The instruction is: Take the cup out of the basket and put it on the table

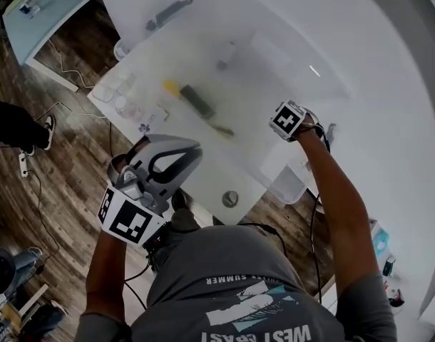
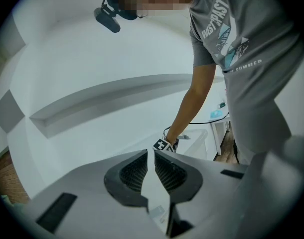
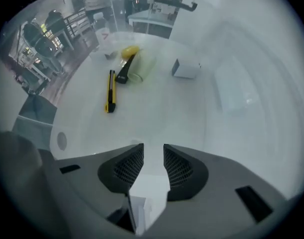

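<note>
At the white table's (image 1: 274, 70) edge the clear basket (image 1: 287, 185) sat just person-side of the downward-pointing right fingers (image 3: 179, 171), spread wide and empty, well apart from the left fingers (image 2: 134, 173), almost together on nothing; I couldn't see the cup.

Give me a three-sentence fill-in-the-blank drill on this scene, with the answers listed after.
1. The slim utility knife lying on the white table is mostly ____ in colour.
2. The right tongs stand ____, with nothing between them.
3. The person's shirt is ____.

Missing words: yellow; open; grey
</note>
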Available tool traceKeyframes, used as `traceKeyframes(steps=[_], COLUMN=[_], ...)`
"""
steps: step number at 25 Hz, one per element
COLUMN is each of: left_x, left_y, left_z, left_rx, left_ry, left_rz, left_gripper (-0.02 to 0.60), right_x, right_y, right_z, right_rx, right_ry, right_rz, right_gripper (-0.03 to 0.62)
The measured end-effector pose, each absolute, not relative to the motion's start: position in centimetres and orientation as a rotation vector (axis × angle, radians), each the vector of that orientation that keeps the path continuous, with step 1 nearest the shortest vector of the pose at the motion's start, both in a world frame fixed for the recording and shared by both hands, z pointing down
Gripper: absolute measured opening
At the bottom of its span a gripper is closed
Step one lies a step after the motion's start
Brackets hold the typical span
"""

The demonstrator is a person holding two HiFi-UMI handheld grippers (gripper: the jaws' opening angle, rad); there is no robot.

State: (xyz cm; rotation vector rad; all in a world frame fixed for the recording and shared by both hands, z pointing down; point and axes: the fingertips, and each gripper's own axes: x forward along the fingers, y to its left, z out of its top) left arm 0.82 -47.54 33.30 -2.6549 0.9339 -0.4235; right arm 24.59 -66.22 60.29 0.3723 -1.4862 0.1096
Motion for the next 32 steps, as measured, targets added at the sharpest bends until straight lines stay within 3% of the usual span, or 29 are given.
traceKeyframes(steps=[6,7,8,13,22,32], left_x=[0.8,0.8,0.8,0.6,0.1,-1.5], left_y=[-47.6,-47.5,-47.4,-46.7,-45.6,-44.0], left_z=[34.0,34.1,34.2,34.7,34.3,33.8], left_rx=[-2.674,-2.676,-2.676,-2.662,-2.620,-2.594], left_ry=[0.953,0.956,0.957,0.956,0.927,0.882], left_rz=[-0.453,-0.457,-0.462,-0.489,-0.478,-0.457], left_gripper=[0.089,0.100,0.104,0.106,0.104,0.101], right_x=[25.5,25.5,25.5,23.8,17.9,9.9], right_y=[-65.8,-65.9,-65.9,-65.9,-65.5,-59.2], right_z=[64.4,64.6,64.6,63.3,53.7,37.2], right_rx=[0.338,0.341,0.350,0.397,0.528,0.643], right_ry=[-1.434,-1.431,-1.430,-1.520,-1.757,-2.059], right_rz=[0.177,0.173,0.171,0.209,0.074,-0.187], right_gripper=[0.129,0.119,0.044,0.028,0.028,0.028])
